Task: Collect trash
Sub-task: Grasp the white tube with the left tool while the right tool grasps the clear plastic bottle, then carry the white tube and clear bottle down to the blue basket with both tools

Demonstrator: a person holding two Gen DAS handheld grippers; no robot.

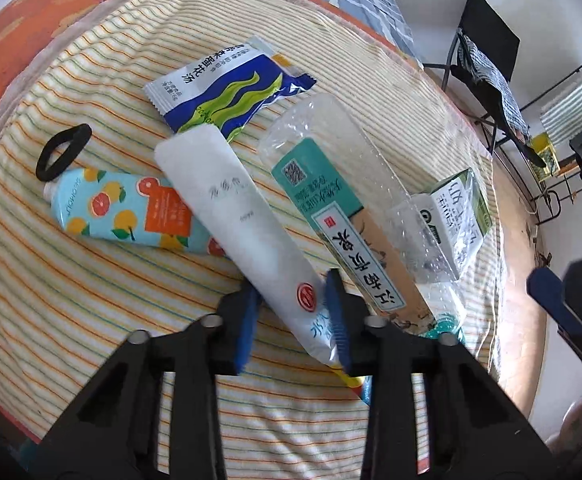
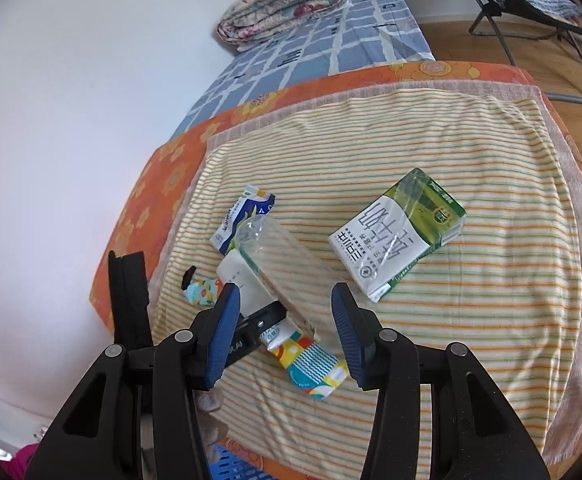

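On the striped cloth [image 1: 91,280] lie a white tube [image 1: 231,208], a blue citrus-print tube [image 1: 123,208], a blue-and-white soup packet [image 1: 219,88], a clear wrapper with a teal and tan label [image 1: 343,208] and a green-and-white carton [image 1: 463,208]. My left gripper [image 1: 293,312] straddles the white tube's lower end, its pads touching the tube's sides. My right gripper [image 2: 285,336] is open above the cloth, over the white tube's colourful end [image 2: 311,364]. The carton [image 2: 399,236] lies to its upper right. The left gripper's fingers [image 2: 255,320] show on the tube.
A black hair tie [image 1: 63,152] lies by the citrus tube's cap. An orange floral cover [image 2: 139,208] borders the cloth. A checked blue mattress [image 2: 331,40] with a folded quilt [image 2: 283,0] lies behind. A folding chair [image 2: 531,8] stands on the wood floor. A blue basket [image 2: 235,464] sits below.
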